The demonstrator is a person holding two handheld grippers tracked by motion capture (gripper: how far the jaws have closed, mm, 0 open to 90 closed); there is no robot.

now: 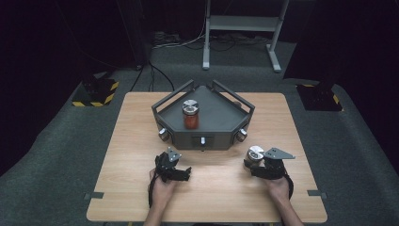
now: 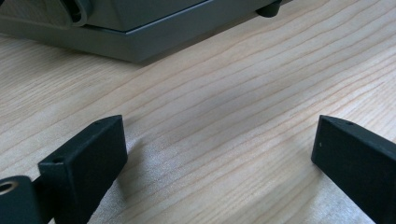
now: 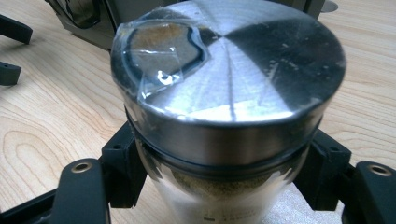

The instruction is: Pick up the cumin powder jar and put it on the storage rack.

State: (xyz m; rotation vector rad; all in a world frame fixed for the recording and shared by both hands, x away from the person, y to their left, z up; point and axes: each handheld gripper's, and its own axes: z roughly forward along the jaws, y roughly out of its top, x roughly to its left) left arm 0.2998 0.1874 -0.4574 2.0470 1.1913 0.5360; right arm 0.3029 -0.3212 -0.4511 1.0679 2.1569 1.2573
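From the high view, a grey angular tray (image 1: pixel 221 117) sits mid-bench (image 1: pixel 131 155) with a red-filled jar (image 1: pixel 190 114) standing upright inside it. Near the front edge, the left hand-held gripper (image 1: pixel 181 174) rests on the wood, and the right hand-held gripper (image 1: pixel 256 165) holds a silver-lidded jar (image 1: pixel 255 153).

In the left gripper view, its jaws stand wide apart over bare wood, gripping nothing.

In the right gripper view, both jaws press the sides of the silver-lidded jar (image 3: pixel 229 107), which holds tan contents.
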